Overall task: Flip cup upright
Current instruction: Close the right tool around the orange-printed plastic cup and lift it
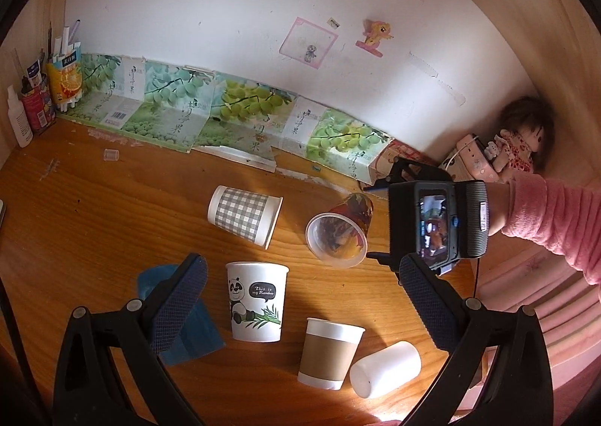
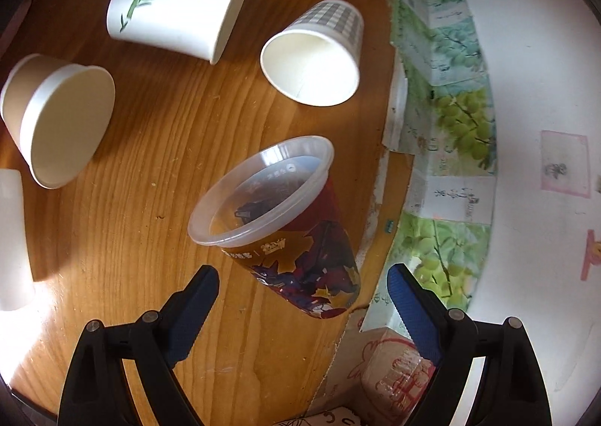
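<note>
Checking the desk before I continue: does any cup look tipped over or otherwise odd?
Yes. The plaid cup, clear printed cup and plain white cup lie on their sides. The panda cup and brown-sleeved cup stand upright. Nothing looks spilled.

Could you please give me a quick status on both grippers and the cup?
Left gripper open, hovering over panda cup. Right gripper open, straddling printed plastic cup, which lies on its side. Checked cup nearby, not blocking.
</note>
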{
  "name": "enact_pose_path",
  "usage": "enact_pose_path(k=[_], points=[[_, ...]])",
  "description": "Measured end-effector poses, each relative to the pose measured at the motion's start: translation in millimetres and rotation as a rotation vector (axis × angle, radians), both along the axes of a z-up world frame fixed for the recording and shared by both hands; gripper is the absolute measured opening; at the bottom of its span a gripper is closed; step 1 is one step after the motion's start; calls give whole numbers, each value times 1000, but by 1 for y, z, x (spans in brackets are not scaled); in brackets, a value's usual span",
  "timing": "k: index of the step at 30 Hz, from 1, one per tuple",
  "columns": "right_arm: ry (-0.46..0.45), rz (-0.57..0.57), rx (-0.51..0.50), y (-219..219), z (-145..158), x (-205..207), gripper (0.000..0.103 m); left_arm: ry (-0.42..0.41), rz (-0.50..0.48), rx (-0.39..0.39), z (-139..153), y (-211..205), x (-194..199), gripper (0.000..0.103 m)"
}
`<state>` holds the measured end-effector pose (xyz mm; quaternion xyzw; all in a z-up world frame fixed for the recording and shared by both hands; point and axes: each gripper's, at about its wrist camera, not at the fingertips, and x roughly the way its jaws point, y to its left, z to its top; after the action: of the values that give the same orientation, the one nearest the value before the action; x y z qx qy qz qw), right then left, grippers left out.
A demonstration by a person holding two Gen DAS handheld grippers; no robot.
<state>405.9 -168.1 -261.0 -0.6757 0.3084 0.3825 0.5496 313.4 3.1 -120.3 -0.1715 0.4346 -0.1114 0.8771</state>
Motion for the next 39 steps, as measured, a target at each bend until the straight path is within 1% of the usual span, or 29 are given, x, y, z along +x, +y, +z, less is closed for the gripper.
enact_pose_path(k=[2, 4, 8, 10, 14, 17, 20, 22, 24, 26, 29, 33, 35, 39], points=[[18, 9, -17, 2, -7, 2, 92, 12, 4, -1, -3, 1, 3, 102], [34, 20, -30, 3, -13, 2, 91, 41, -4, -5, -7, 0, 9, 102], [63, 34, -50, 7, -25, 5, 92, 102, -53, -62, -19, -1, 25, 102], [56, 48, -46, 9, -27, 5, 92, 121, -70, -91, -24, -4, 32, 102], [81, 43, -33, 12, -29, 13, 92, 135, -79, -83, -30, -13, 48, 102], [80, 45, -30, 14, -34, 18, 92, 158, -83, -86, -38, -16, 59, 102], [94, 35, -37, 14, -41, 23, 91, 174, -76, -72, -45, -19, 71, 102], [101, 35, -36, 12, -43, 24, 91, 191, -85, -82, -51, -20, 76, 102], [117, 23, -28, 11, -44, 28, 89, 211, -97, -100, -58, -23, 83, 102], [136, -4, -18, 10, -43, 33, 86, 235, -107, -107, -64, -26, 90, 102], [153, -29, 2, 9, -41, 38, 75, 250, -118, -108, -70, -32, 97, 102], [170, -97, 25, 8, -40, 44, 73, 237, -146, -89, -72, -41, 102, 102], [174, -136, 35, 7, -40, 46, 71, 235, -160, -93, -74, -44, 106, 102], [174, -254, 75, 2, -38, 50, 70, 236, -161, -108, -78, -46, 110, 102]])
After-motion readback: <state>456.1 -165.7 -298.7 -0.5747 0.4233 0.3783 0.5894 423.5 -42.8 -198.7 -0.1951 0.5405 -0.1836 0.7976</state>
